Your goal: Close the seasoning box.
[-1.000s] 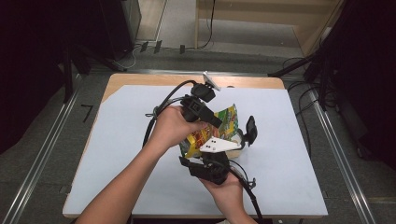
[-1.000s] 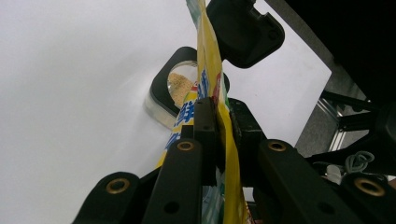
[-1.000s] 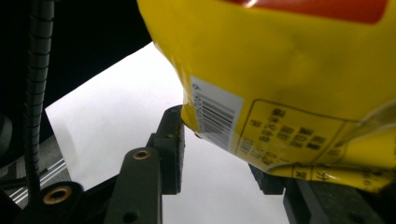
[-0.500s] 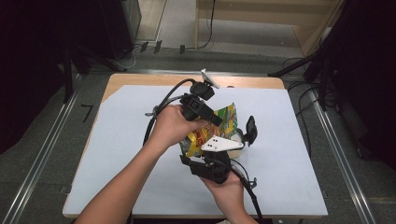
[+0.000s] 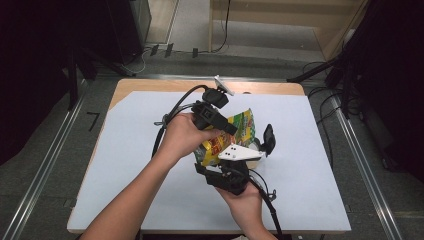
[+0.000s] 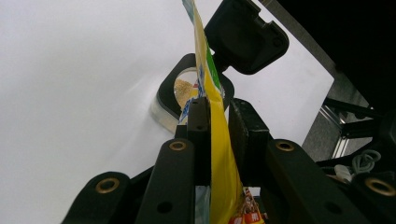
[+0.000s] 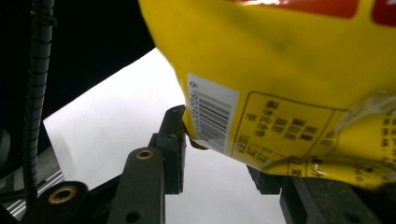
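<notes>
High view: over the jar (image 5: 255,147) on the bench (image 5: 310,150), both grippers' jaws stay clamped on the tilted snack bag (image 5: 227,137); nothing has shifted, so pouring continues.

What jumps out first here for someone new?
The yellow snack bag, held up over the middle of the white table between both grippers. The left gripper is clamped on its thin edge, the right gripper grips its barcode end from below. Just beyond the bag sits a clear jar with a black rim and its open black lid.
</notes>
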Demonstrator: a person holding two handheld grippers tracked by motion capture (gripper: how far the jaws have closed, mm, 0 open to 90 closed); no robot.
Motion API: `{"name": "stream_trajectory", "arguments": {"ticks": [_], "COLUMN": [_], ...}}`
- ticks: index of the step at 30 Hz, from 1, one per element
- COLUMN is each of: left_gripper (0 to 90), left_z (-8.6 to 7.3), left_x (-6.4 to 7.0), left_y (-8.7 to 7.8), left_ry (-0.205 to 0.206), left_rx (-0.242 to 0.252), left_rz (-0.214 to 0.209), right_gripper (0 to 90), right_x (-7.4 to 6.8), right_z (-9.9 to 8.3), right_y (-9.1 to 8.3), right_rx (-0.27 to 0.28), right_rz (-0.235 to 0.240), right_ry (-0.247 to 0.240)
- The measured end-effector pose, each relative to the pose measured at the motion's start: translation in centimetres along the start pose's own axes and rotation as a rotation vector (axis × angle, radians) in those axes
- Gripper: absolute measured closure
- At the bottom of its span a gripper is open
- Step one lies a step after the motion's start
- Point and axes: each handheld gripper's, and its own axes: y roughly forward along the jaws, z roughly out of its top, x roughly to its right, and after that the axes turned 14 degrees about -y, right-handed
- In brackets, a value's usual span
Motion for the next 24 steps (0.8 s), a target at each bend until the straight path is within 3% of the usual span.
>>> {"name": "stream_trajectory", "arguments": {"ticks": [5, 24], "left_gripper": [84.4, 83.9], "left_z": [0.17, -0.24], "left_x": [-0.17, -0.21], "left_y": [0.25, 0.14], "left_ry": [-0.003, 0.011], "left_rx": [0.001, 0.006], "left_rz": [0.024, 0.027], "right_gripper": [61.0, 62.1], "right_x": [-0.48, -0.49], "right_z": [0.12, 0.00], "right_y": [0.30, 0.40], "right_rx": [-0.018, -0.024], "right_rz": [-0.012, -0.005], "right_ry": [-0.036, -0.042]}}
